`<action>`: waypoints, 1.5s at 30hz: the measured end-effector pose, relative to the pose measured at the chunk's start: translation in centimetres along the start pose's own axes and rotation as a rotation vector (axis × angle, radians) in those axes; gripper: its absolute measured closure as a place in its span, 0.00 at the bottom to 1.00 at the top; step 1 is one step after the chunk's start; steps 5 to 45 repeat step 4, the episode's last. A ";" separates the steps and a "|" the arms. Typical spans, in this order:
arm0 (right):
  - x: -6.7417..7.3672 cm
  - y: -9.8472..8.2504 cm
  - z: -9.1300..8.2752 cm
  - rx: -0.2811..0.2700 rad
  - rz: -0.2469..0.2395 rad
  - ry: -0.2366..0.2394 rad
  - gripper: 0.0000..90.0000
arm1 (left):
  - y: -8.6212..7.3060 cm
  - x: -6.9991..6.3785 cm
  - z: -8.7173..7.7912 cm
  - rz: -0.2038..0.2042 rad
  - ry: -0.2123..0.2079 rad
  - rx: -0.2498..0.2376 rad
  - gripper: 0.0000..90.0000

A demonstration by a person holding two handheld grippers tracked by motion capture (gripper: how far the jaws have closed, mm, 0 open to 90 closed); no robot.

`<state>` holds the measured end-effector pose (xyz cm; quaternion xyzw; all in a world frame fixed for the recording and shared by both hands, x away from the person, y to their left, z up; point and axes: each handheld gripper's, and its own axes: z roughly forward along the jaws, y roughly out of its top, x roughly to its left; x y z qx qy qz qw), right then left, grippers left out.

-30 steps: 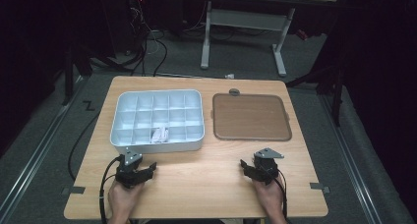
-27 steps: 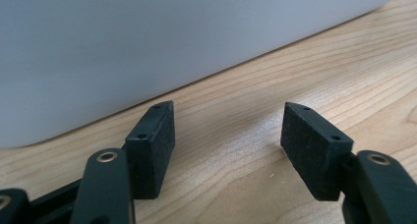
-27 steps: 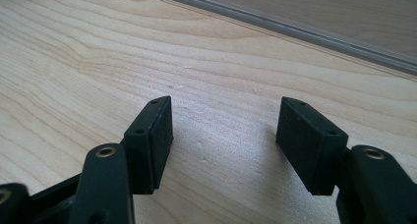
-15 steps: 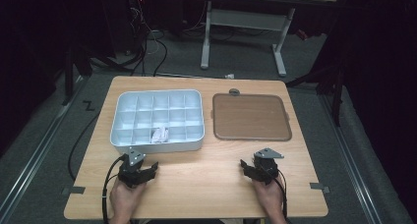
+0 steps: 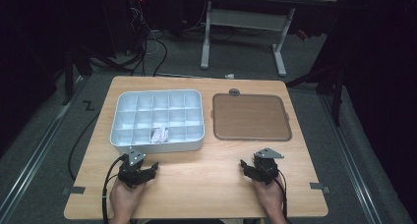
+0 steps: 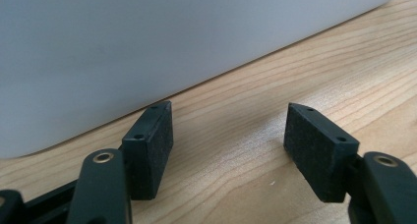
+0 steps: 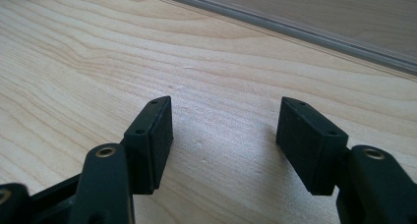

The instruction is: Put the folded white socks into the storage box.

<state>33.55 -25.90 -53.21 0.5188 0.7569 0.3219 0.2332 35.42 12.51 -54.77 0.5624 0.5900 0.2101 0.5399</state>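
We log a pale grey compartment tray (image 5: 157, 117), left of centre, white crumpled item (image 5: 159, 134) in its front row. Left gripper (image 5: 140, 172) and right gripper (image 5: 256, 168) both released, empty, low on the light wooden table (image 5: 206, 180); dark room.

The table (image 5: 206, 180) is pale wood with a fine wavy grain that runs in long streaks. The compartment box (image 5: 158, 141) is light grey-blue all over, its outer wall plain and unmarked in the left gripper view; one compartment holds a small white crumpled item (image 5: 159, 134). The tray (image 5: 251, 117) beside it is flat brown with a thin grey rim. The left tool (image 5: 140, 172) and the right tool (image 5: 255, 169) are matt black, with brass-coloured rivets at the joints and a grey plate on top. The floor (image 5: 44, 135) is dark grey.
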 end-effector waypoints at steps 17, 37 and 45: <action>0.0 0.0 0.0 0.000 -0.002 0.000 0.43 | 0.0 0.0 0.0 0.000 0.000 0.000 0.40; 0.0 0.0 0.0 0.000 -0.002 0.000 0.43 | 0.0 0.0 0.0 0.000 0.000 0.000 0.40; 0.0 0.0 0.0 0.000 -0.002 0.000 0.43 | 0.0 0.0 0.0 0.000 0.000 0.000 0.40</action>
